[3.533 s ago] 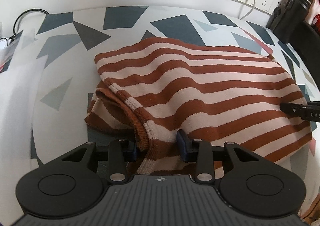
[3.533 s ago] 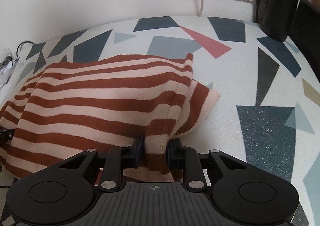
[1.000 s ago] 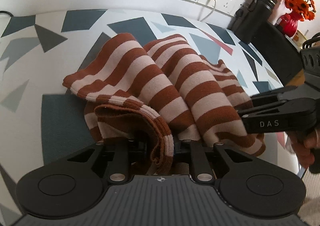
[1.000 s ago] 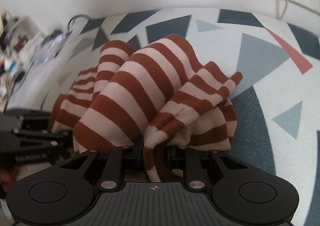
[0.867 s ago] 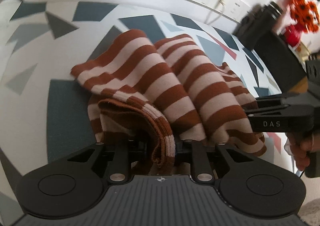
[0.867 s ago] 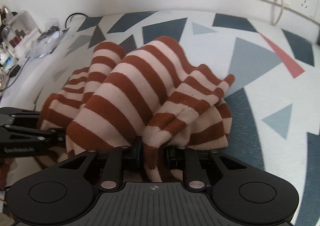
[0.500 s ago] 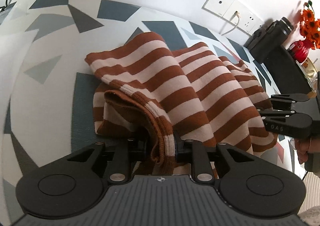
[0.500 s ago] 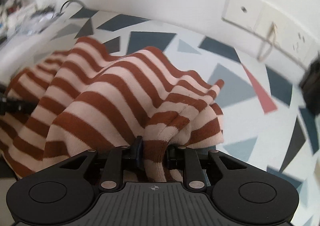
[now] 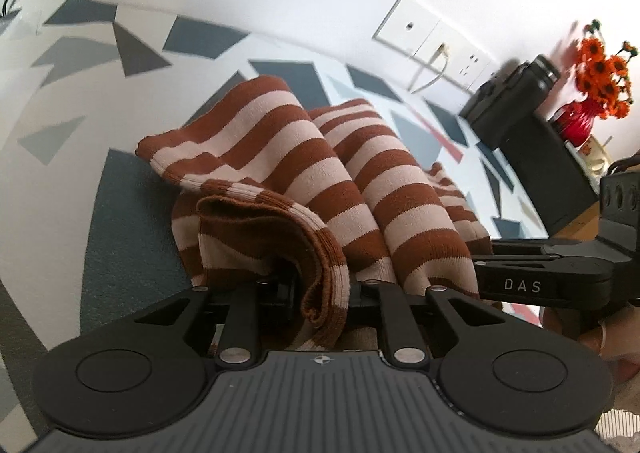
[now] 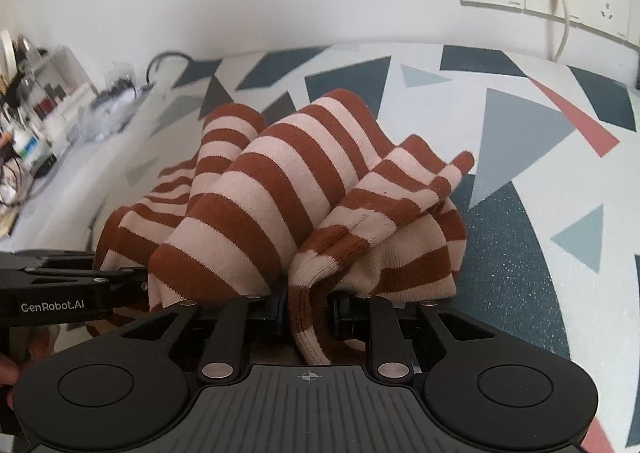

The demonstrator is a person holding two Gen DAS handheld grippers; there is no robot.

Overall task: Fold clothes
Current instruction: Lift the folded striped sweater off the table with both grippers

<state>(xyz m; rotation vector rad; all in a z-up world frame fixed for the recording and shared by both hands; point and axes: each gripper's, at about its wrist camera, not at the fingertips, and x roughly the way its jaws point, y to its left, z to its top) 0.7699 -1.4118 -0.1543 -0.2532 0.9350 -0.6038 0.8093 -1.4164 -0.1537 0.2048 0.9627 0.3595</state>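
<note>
Grippers drawn together since earlier, bunching rust-and-cream striped knit sweater (image 9: 288,157) mid-counter (image 9: 52,157). Left gripper (image 9: 326,287) jaws closing on hem; right gripper (image 10: 306,311) clamps hem. Fold unfinished; laying flat remains.

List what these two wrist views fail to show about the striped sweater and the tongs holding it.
- Left tongs, closing: pads hidden by the striped sweater hem in the left wrist view.
- Right tongs: pads buried in knit in the right wrist view.
- Sweater's underside and lower layers: covered by its own bunched folds.
- Shelf clutter: motion-blurred at the right view's edge.
</note>
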